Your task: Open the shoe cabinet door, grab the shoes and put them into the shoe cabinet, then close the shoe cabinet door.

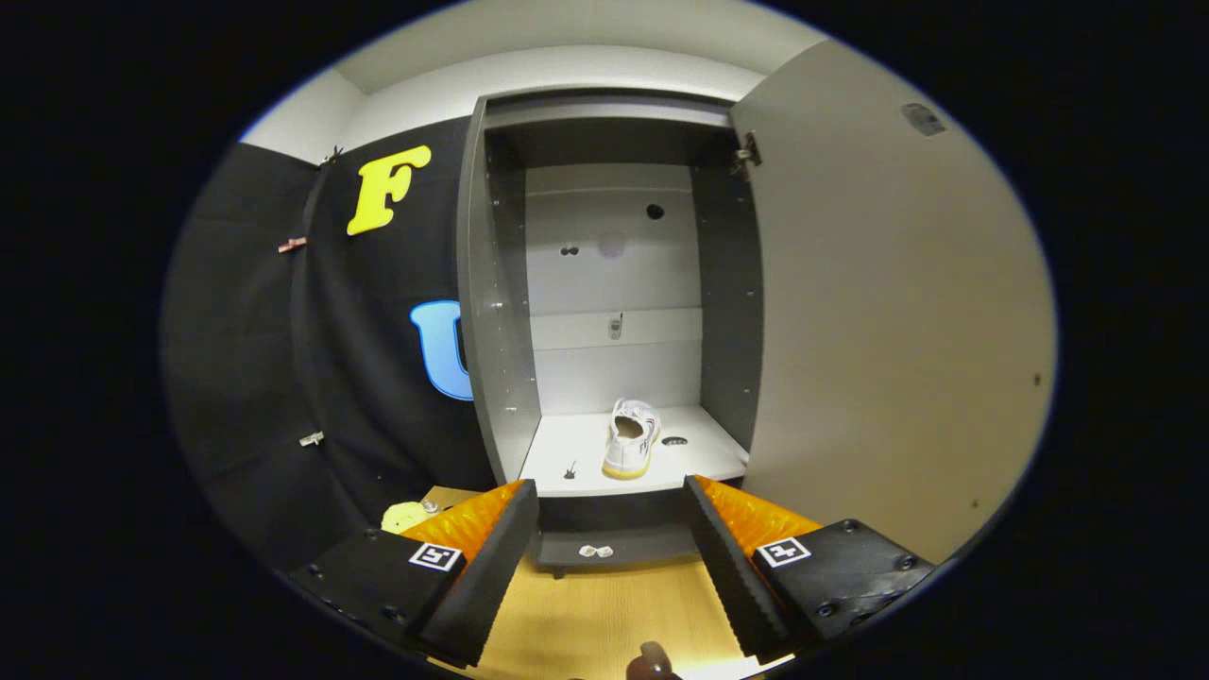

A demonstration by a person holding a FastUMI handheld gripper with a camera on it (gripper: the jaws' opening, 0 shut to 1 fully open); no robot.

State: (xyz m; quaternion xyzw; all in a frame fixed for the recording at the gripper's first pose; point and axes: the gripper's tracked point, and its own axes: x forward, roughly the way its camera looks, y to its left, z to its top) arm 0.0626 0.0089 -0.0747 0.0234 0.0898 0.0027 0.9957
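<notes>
The grey shoe cabinet [496, 312] stands straight ahead with its door [888, 312] swung wide open to the right. On the white bottom shelf [567, 453] inside sits a white shoe [630, 438] with a yellowish sole, heel toward me. My gripper [612, 496] hovers in front of the cabinet's base, fingers spread wide apart and holding nothing. The shoe lies beyond the fingertips, between the lines of the two fingers.
A wooden floor [595, 614] runs under the fingers up to the cabinet's base. The black cloth wall [359, 378] stands left of the cabinet. A small yellow-green object [406, 516] lies on the floor by the left finger. The open door blocks the right side.
</notes>
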